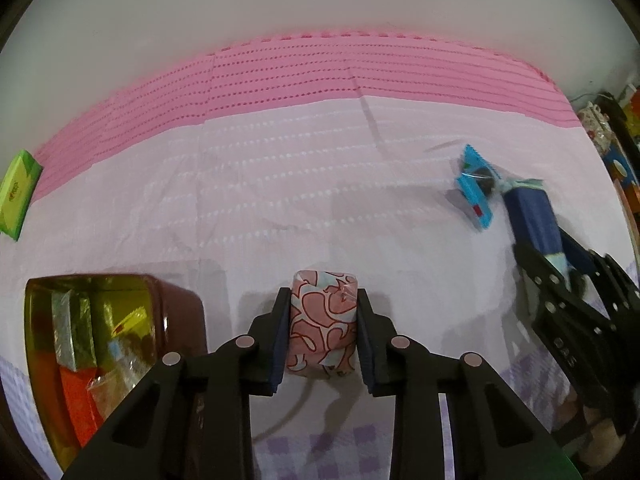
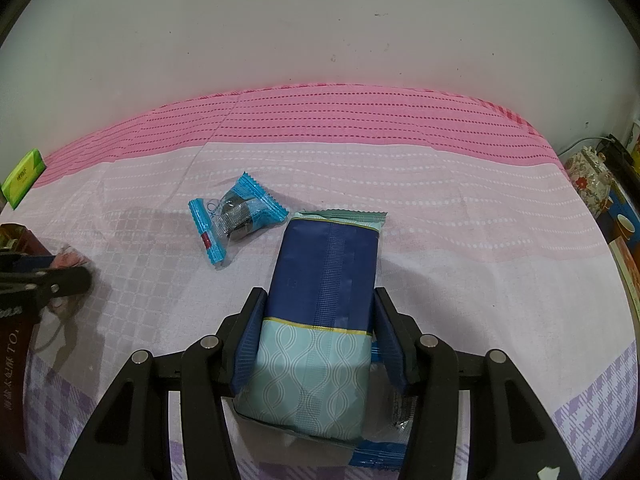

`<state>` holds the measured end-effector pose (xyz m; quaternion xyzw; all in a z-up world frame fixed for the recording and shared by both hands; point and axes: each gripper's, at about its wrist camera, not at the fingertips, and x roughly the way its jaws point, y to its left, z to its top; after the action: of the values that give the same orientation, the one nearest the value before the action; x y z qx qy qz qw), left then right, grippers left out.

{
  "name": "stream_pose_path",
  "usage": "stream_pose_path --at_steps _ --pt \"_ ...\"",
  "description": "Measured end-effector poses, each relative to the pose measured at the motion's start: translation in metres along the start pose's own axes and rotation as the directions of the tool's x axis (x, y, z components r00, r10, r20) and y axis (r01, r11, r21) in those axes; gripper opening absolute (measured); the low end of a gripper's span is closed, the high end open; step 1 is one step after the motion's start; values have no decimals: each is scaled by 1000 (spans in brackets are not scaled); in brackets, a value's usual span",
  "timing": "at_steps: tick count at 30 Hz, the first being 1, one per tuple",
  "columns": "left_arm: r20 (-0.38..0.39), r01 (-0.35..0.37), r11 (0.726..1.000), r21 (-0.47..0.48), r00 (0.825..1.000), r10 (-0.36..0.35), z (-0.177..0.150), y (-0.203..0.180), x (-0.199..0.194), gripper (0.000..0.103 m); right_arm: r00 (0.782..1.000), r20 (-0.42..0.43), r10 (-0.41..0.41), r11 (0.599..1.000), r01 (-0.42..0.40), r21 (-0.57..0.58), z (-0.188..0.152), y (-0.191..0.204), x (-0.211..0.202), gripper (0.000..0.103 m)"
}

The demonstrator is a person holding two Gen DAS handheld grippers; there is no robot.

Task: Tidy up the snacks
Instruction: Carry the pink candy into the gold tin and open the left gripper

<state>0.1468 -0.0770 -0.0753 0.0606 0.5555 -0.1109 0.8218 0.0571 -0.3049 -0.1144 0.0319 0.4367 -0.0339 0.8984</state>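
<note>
My left gripper is shut on a small pink patterned snack, its pads pressing both sides just above the cloth. Left of it stands an amber-and-brown box holding several wrapped snacks. My right gripper is shut on a long dark-blue and teal snack pack, which points away from me. A blue cookie wrapper lies on the cloth just beyond and left of that pack. In the left wrist view the right gripper and its pack are at the far right.
A green packet lies at the far left edge of the pink-striped cloth. Another blue wrapper lies under the right gripper. A floral teapot and coloured items stand past the right edge. A pale wall rises behind.
</note>
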Motion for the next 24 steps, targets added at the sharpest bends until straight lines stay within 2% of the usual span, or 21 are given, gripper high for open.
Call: stream_pose_path --at_steps 6,12,24 --pt "34 28 1000 -5 999 -28 -11 4 -31 30 1000 0 -1 1000 1 0 0 0 0 49" --pt "67 24 1000 -11 997 -23 -26 21 -64 30 1000 0 -1 1000 1 1 1 0 0 49" --pt "59 -76 992 -103 995 82 -66 111 -92 30 1000 1 -6 1000 6 -1 0 0 0 49"
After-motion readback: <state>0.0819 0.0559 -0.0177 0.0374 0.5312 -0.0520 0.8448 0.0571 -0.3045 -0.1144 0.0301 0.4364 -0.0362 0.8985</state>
